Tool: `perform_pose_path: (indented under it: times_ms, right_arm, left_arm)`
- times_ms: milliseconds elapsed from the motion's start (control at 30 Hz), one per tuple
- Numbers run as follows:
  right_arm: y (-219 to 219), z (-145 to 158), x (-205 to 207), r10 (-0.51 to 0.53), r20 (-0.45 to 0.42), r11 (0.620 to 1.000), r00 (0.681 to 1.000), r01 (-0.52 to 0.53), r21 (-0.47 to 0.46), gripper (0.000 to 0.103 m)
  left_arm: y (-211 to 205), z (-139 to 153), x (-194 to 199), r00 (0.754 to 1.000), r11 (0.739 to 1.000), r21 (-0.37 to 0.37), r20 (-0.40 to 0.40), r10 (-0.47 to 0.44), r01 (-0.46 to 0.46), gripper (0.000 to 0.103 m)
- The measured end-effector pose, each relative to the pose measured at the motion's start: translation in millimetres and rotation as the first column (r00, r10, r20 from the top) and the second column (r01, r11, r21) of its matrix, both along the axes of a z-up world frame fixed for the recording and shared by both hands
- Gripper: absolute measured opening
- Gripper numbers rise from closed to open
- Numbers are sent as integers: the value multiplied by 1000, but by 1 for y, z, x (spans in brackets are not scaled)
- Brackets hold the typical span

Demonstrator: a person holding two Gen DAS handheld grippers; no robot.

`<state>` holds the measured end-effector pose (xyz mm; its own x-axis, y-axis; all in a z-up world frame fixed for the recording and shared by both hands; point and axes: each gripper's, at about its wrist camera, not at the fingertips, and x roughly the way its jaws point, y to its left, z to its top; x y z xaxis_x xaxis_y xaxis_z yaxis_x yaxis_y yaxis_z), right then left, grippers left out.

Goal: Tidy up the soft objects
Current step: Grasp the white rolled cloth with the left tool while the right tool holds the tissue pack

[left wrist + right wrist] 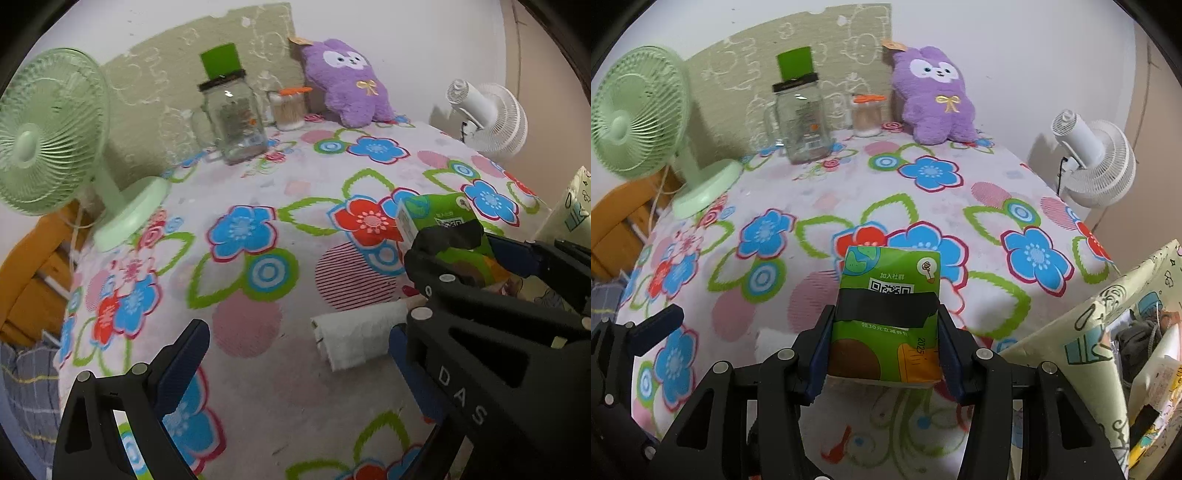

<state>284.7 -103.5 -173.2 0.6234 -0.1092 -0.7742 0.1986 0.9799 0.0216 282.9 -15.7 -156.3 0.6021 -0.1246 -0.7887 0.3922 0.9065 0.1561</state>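
Right wrist view: right tool [884,345] at lower centre, both blue pads pressed on the sides of a green tissue pack [888,317], which has black tape across its middle.
Surface: flower-print cloth [798,206] covers it; a pale wall runs behind.
Back row: green desk fan [646,122] upper left, glass jar [801,122] with a green card in its lid, small orange-lidded jar [866,116], purple plush toy [936,96] leaning on the wall.
Right edge: white fan [1097,158]; a patterned box [1108,332] in the lower right, open, with odds and ends inside.
Left wrist view: left tool [299,354] with jaws spread wide and nothing between them.
White roll [356,338]: lies on the cloth between the left tool's fingers, touching neither that I can tell.
Tissue pack position: in the left wrist view, right of centre, above the white roll, clamped in the right tool.
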Motion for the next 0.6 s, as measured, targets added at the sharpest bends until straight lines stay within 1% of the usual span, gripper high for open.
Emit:
perform_pose_path:
  times_ms: [167,233,333,433,500,533,600]
  right_arm:
    - [-8,-14,8,-20,-53,1000,998,20,15,54]
    - [-10,-19,10,-24,-71,999,997,25,20,54]
    - [-13,-22,9,-28,-76,999,997,30,30,54]
    - [-14,-23,9,-29,-77,999,997,32,38,54]
    - [-13,-23,8,-28,-77,999,997,31,38,54]
    - [-14,-22,8,-26,-77,999,997,30,41,54]
    - [-14,-22,8,-21,-79,998,997,25,56,54]
  left_arm:
    - [-11,-11,11,998,998,9,-24,-66,66,99]
    - [-13,-15,13,995,996,3,-33,-89,89,99]
    - [-14,-18,14,993,994,-14,-31,-111,111,98]
    - [-15,-17,14,989,989,-45,-34,-142,140,86]
    - [-16,-16,12,986,985,-65,-42,-162,159,76]
    - [-17,-16,12,984,983,-72,-47,-171,167,73]
    - [-17,-15,11,979,978,-100,-66,-192,185,59]
